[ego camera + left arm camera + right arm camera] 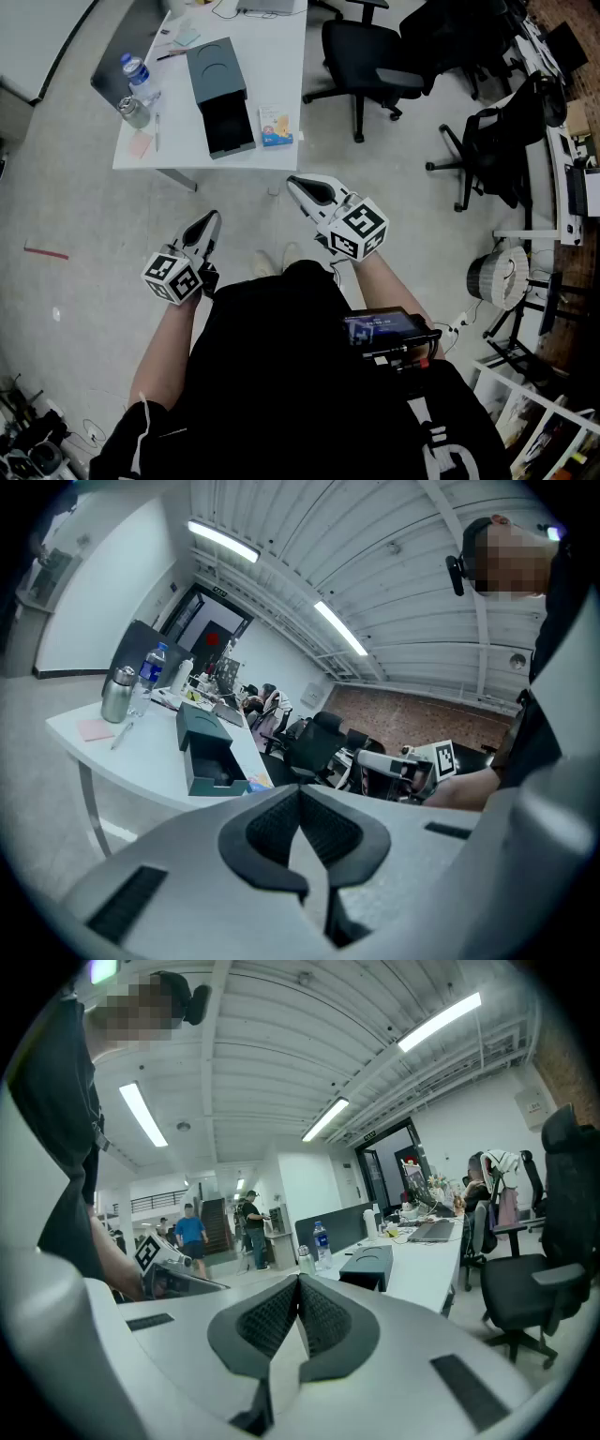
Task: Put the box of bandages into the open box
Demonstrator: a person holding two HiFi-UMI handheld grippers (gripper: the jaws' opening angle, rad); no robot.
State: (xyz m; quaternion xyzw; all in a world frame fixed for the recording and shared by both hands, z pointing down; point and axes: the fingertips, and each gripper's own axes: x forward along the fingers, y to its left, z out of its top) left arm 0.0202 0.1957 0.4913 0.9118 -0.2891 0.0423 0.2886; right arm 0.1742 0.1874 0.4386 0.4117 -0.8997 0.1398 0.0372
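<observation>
Head view alone: whole box of bandages (276,127) beside open box (221,96); left gripper (210,220), right gripper (296,184) jaws clenched.

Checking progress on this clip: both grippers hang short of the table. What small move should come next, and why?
Probably carry the right gripper forward toward the box of bandages, opening its jaws. It is shut, empty and short of the table, where the bandages lie beside the open box.

No text can be read; the print on the box of bandages (276,127) is too small.
</observation>
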